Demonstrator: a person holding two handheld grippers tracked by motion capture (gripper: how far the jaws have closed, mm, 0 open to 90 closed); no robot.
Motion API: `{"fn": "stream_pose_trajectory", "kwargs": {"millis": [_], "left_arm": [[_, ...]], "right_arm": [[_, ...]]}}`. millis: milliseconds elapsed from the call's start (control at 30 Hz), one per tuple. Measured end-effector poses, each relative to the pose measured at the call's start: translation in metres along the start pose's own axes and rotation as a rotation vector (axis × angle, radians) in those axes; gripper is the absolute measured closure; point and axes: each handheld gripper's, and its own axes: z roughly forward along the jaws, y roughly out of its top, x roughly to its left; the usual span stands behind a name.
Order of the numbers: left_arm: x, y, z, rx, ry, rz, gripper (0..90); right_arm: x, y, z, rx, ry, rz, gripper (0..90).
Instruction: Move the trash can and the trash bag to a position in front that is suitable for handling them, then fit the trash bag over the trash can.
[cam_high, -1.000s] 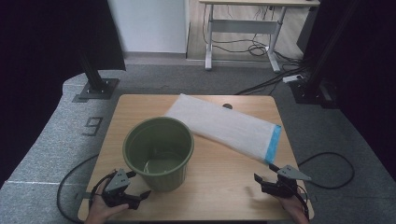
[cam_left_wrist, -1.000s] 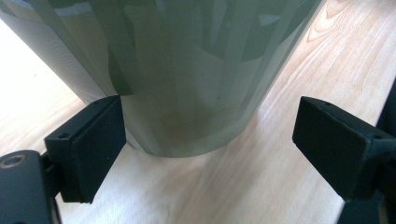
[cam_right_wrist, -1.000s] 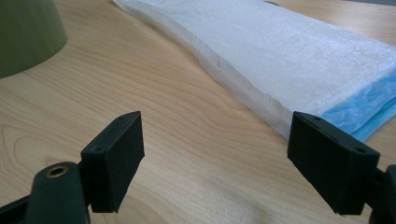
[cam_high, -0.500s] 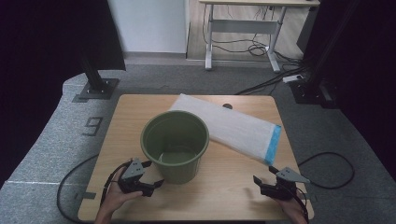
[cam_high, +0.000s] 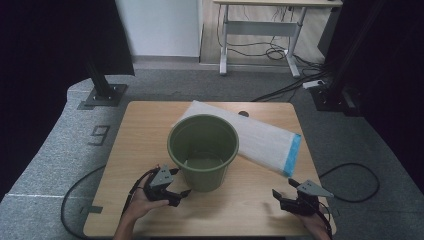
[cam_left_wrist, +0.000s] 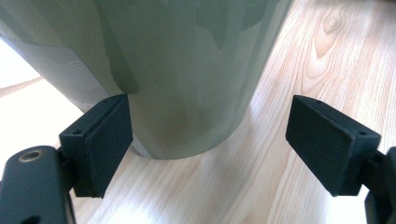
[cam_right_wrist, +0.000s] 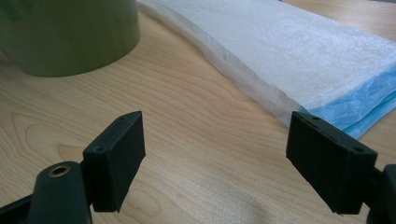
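High view sets the green bucket (cam_high: 203, 150) mid-table, partly on the white bag (cam_high: 260, 140); left gripper view has the left gripper (cam_left_wrist: 209, 135) gaping, one jaw touching its base, apparently nudging it; right gripper view shows the right gripper (cam_right_wrist: 215, 154) idle, spread, likely bag next.

Each black hand-held gripper, left (cam_high: 184, 192) and right (cam_high: 276, 195), was topped by a grey three-cornered plate; flat rectangular jaws with small screw holes were seen, and black cables trailed toward six o'clock.

My green bucket (cam_high: 202, 150) stands upright and empty on the table (cam_high: 135, 140). Its far rim overlaps the white bag (cam_high: 265, 140).
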Motion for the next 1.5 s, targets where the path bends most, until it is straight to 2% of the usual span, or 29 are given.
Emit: {"fn": "stream_pose_trajectory", "kwargs": {"millis": [167, 300, 367, 433, 500, 600, 733, 767, 833, 900, 1000, 1033, 1133, 1167, 1233, 1367, 1400, 1500], "left_arm": [[0.000, 0.007, 0.007, -0.016, 0.036, -0.009, 15.5], [0.003, -0.001, 0.001, -0.009, 0.100, -0.033, 15.7], [0.004, -0.004, -0.001, -0.005, 0.107, -0.043, 15.6], [0.007, -0.016, -0.008, 0.051, 0.152, -0.070, 14.1], [0.008, -0.023, -0.012, 0.067, 0.186, -0.079, 14.4], [0.014, -0.035, -0.019, 0.092, 0.208, -0.109, 14.4], [0.024, -0.049, -0.024, 0.126, 0.264, -0.146, 14.4], [0.024, -0.049, -0.024, 0.126, 0.264, -0.146, 14.5], [0.029, -0.056, -0.023, 0.144, 0.286, -0.174, 14.5], [0.031, -0.058, -0.020, 0.181, 0.308, -0.180, 14.3], [0.029, -0.064, -0.017, 0.185, 0.297, -0.215, 14.4], [0.029, -0.066, -0.017, 0.188, 0.299, -0.218, 14.3], [0.029, -0.067, -0.018, 0.196, 0.325, -0.225, 14.2], [0.030, -0.067, -0.018, 0.177, 0.316, -0.243, 14.2], [0.030, -0.067, -0.018, 0.175, 0.308, -0.247, 14.4], [0.029, -0.075, -0.013, 0.201, 0.293, -0.248, 14.5], [0.029, -0.076, -0.012, 0.210, 0.293, -0.249, 14.5], [0.030, -0.080, -0.010, 0.224, 0.297, -0.258, 14.5]], "right_arm": [[0.002, -0.001, 0.002, 0.012, 0.013, -0.012, 19.0], [0.004, -0.002, 0.002, 0.020, 0.019, -0.028, 19.0], [0.005, -0.002, 0.002, 0.023, 0.020, -0.029, 19.0], [0.007, -0.002, 0.003, 0.022, 0.010, -0.047, 19.0], [0.008, -0.001, 0.005, 0.025, -0.003, -0.049, 18.5], [0.009, 0.001, 0.013, 0.039, -0.033, -0.063, 16.6], [0.010, 0.006, 0.024, 0.059, -0.085, -0.094, 15.6], [0.010, 0.006, 0.024, 0.059, -0.085, -0.094, 15.6], [0.010, 0.010, 0.031, 0.075, -0.123, -0.105, 16.1], [0.006, 0.020, 0.039, 0.073, -0.138, -0.109, 17.6], [0.004, 0.034, 0.049, 0.071, -0.192, -0.161, 18.7], [0.002, 0.041, 0.055, 0.067, -0.196, -0.161, 18.7], [-0.004, 0.053, 0.071, 0.087, -0.168, -0.132, 18.8], [-0.006, 0.056, 0.079, 0.098, -0.161, -0.121, 19.1], [-0.011, 0.062, 0.093, 0.122, -0.149, -0.103, 20.2], [-0.015, 0.068, 0.115, 0.136, -0.114, -0.098, 27.4], [-0.014, 0.069, 0.120, 0.146, -0.106, -0.110, 28.8], [-0.013, 0.070, 0.128, 0.143, -0.111, -0.132, 33.4]]}}
